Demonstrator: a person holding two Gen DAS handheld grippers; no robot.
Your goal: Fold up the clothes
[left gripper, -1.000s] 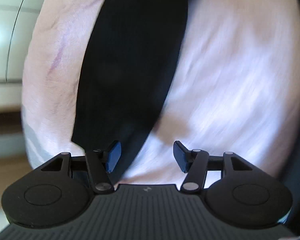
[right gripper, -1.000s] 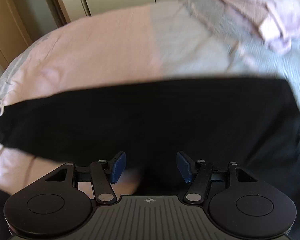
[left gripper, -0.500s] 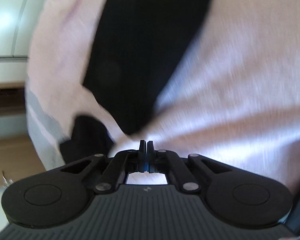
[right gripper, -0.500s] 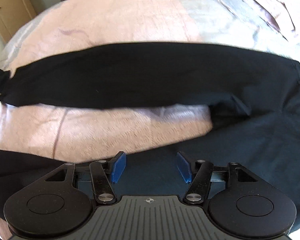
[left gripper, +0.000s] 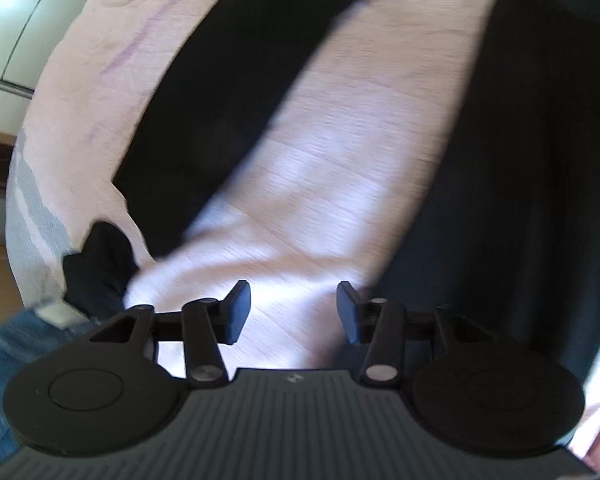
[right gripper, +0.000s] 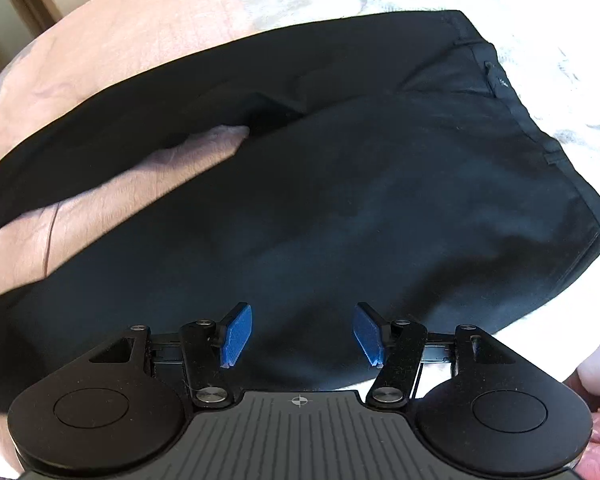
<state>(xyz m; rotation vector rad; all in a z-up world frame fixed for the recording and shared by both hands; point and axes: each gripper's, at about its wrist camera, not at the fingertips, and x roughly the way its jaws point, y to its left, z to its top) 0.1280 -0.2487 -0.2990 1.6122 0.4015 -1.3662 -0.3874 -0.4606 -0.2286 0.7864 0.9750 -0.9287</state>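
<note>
Black trousers (right gripper: 340, 200), legs splayed apart

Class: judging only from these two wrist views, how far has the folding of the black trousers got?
Done: the black trousers lie spread on the pink bedcover, legs apart with cover showing between them. In hand: nothing; the left tool and right tool are both open and empty. Left: laying one leg on the other and every fold after that.
</note>
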